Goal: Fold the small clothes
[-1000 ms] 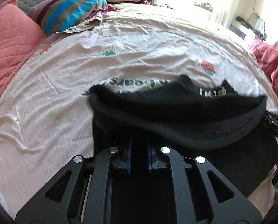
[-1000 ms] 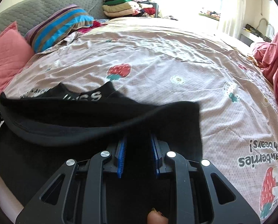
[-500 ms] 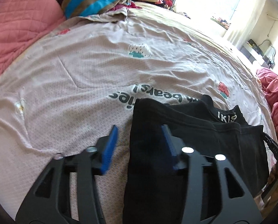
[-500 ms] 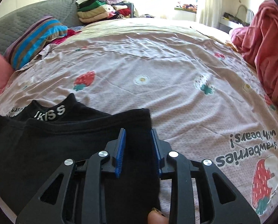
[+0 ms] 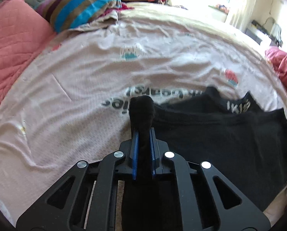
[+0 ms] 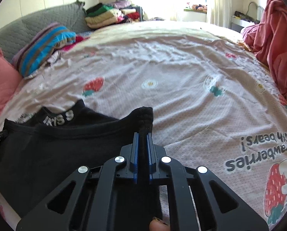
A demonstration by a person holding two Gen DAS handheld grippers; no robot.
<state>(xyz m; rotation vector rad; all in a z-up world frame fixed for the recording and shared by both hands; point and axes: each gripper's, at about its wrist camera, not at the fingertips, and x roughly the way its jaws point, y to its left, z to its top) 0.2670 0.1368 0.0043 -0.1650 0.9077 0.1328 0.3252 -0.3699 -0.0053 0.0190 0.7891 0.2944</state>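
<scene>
Surroundings: bed sheet (image 6: 181,73), pinkish, printed with strawberries and lettering, wrinkled, covers the whole work area. Far left: striped pillow (image 5: 81,9) in blue, brown and purple, lying against a grey quilted headboard (image 6: 28,30). Pink cushion (image 5: 12,46) at the left edge. Stack of folded clothes (image 6: 103,15) at the far end of the bed, beside the headboard. Red blanket (image 6: 274,44) heaped on the right side of the bed. Bright window at the far side; detail there is washed out.

Obstructions: nothing lies on the sheet just beyond the garment in either view. Left wrist view is motion-blurred, so fine detail of the fabric edge is unclear.

Task item: black garment (image 6: 53,146) lies on the near part of the sheet, between the two grippers, a waistband with white letters showing at its far edge.

Left gripper (image 5: 143,132): angled downward toward the bed, jaws have just been closing, now narrow and pinching a bunched left corner of the garment, which pokes out past the blue pads.

Right gripper (image 6: 143,136): also angled downward, jaws have just been closing, now clamped on the garment's right corner, fabric bunched above the pads. A fingertip (image 6: 158,225) shows at the bottom edge behind the gripper.
</scene>
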